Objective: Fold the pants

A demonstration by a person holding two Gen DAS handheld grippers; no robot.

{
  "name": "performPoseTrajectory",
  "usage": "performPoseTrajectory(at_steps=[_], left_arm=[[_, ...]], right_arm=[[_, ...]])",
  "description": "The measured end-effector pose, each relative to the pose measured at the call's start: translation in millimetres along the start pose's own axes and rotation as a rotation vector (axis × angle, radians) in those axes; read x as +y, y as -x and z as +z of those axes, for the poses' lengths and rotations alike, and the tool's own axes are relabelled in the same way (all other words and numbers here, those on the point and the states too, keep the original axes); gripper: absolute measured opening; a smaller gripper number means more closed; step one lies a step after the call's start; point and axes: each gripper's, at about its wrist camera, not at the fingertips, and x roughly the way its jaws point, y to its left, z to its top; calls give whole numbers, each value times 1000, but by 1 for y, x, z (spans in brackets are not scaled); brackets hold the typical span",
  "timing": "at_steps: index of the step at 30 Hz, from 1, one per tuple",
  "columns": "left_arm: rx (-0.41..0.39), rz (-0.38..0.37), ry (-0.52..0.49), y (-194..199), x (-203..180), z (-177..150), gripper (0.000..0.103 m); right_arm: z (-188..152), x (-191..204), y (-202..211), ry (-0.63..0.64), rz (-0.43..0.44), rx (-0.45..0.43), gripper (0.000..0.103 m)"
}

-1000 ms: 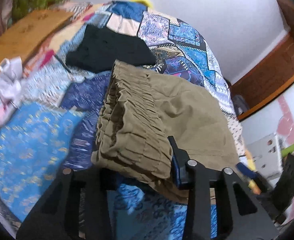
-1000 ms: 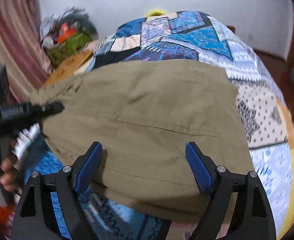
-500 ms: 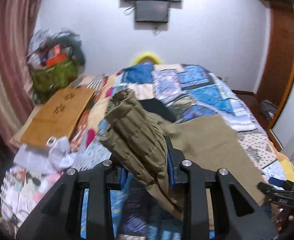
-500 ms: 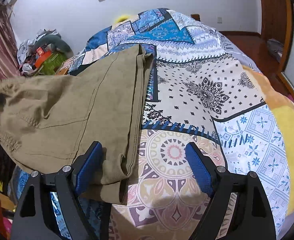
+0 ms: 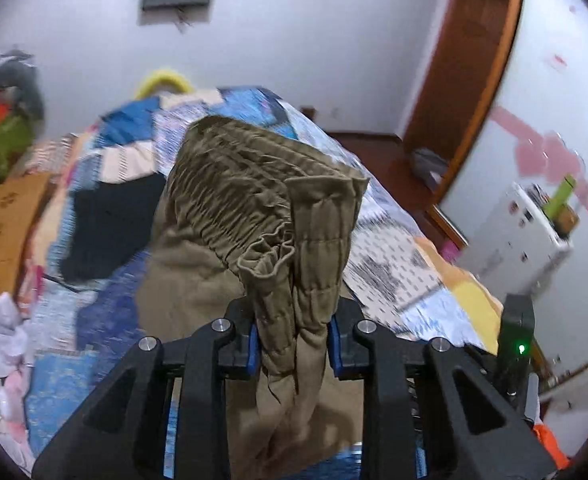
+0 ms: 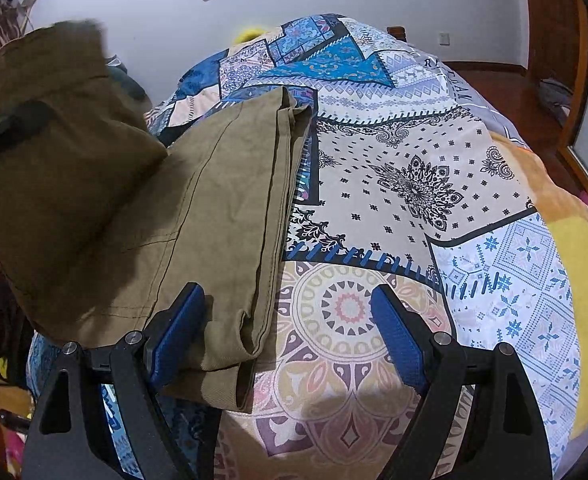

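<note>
1. My left gripper (image 5: 293, 344) is closing, clamped on the pants (image 6: 213, 208) waistband (image 5: 261, 200) – lifted to carry it over.
2. My right gripper (image 6: 285, 332) hangs apart, empty, over the legs lying on the bed (image 6: 434, 208).

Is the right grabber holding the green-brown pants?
No, the right gripper stands wide open over the bedspread, its pads not pressing the pants.
</note>
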Motion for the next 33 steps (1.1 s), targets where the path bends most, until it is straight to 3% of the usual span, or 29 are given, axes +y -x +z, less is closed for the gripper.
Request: performPoseTrajectory(at_steps=[5,7,9,10,16,22,25,30,33], left_arm=[[50,14,-63,-18,-23,-11,28],[61,5,-95,-21,-28,-11,44],[53,-23,-125,-15,-32,-12,78],[24,-17,-131,-11,-32,-12,81],[15,50,-120,-8,-7,0,89],[81,120,-113,-36,51,33,95],[94,207,-121,-57,77,53,98],[185,307,-134,-112,109,76,98],[285,315,-105,-153,127,78,98]], right_arm=[[-1,0,0,5,4,-4,83],[-1,0,0,9,6,-4,83],[-1,0,1,10,5,-6,83],[-1,0,1,10,5,-8,83],[-6,2,7,24,-24,-42,85],[-7,3,18,58,-71,-68,85],[-8,-1,21,34,-70,-75,85],[-9,-2,21,24,-73,-73,85],[-8,0,22,35,-85,-76,85]])
